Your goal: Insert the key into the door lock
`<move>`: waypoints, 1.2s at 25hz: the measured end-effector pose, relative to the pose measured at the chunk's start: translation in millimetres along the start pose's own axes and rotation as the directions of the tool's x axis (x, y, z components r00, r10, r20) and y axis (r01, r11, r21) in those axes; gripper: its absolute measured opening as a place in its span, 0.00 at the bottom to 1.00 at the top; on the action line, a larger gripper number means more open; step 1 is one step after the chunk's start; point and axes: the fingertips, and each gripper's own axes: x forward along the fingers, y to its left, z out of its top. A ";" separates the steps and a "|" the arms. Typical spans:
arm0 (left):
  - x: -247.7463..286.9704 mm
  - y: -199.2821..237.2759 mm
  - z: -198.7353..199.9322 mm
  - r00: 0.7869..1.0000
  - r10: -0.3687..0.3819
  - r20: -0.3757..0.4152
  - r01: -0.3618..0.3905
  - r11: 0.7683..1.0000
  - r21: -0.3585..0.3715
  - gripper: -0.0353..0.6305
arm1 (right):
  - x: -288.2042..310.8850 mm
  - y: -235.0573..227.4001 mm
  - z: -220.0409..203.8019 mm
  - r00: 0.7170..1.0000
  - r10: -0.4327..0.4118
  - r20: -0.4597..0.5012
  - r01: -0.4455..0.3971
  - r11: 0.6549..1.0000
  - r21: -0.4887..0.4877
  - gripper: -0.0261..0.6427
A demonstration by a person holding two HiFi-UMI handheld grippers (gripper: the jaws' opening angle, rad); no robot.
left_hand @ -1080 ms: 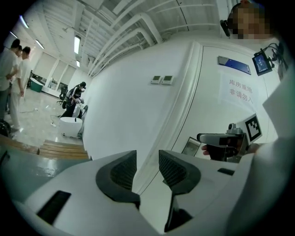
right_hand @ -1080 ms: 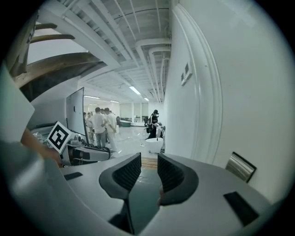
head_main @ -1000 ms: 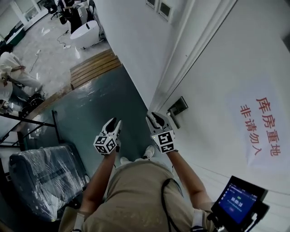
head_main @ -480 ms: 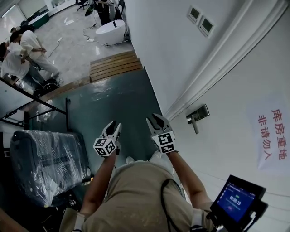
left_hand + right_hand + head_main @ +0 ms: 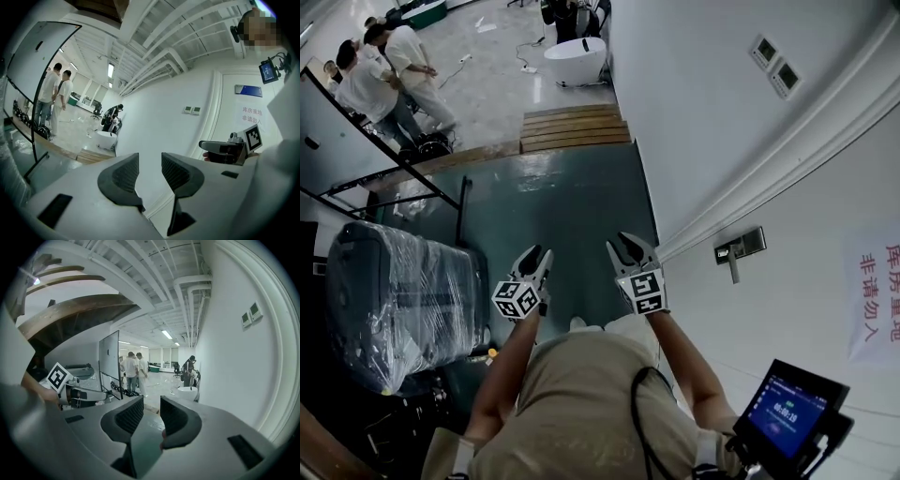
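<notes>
Insertion not started, by my reading; the door lock (image 5: pixel 741 249) sits on the white door (image 5: pixel 825 187), off to the right of the right claw (image 5: pixel 628 246) and clear of it; nothing touches it; right claw's jaws stand a little apart, gripping nothing I can name; left claw (image 5: pixel 536 253) likewise parted and empty, wall showing through its gap; everything is left to do, from producing a key to lining it up; key nowhere to be found in any view; a reddish speck by the right jaw is too unclear to call; keyhole too small to make out.
</notes>
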 end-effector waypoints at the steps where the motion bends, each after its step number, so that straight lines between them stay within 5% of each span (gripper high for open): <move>1: -6.9 4.7 0.0 1.000 0.009 0.007 -0.009 1.000 -0.003 0.30 | 2.6 7.1 -0.9 1.000 0.010 -0.002 -0.010 1.000 -0.002 0.22; 14: -59.7 35.0 -16.6 0.996 0.089 0.021 -0.087 0.994 -0.065 0.30 | 18.3 53.2 -16.6 0.996 0.078 -0.042 -0.078 0.997 -0.020 0.21; 30: -49.5 22.5 -29.1 0.999 0.037 -0.026 -0.038 0.997 -0.060 0.30 | 4.4 52.9 -42.8 0.997 0.032 -0.075 -0.031 0.999 0.017 0.21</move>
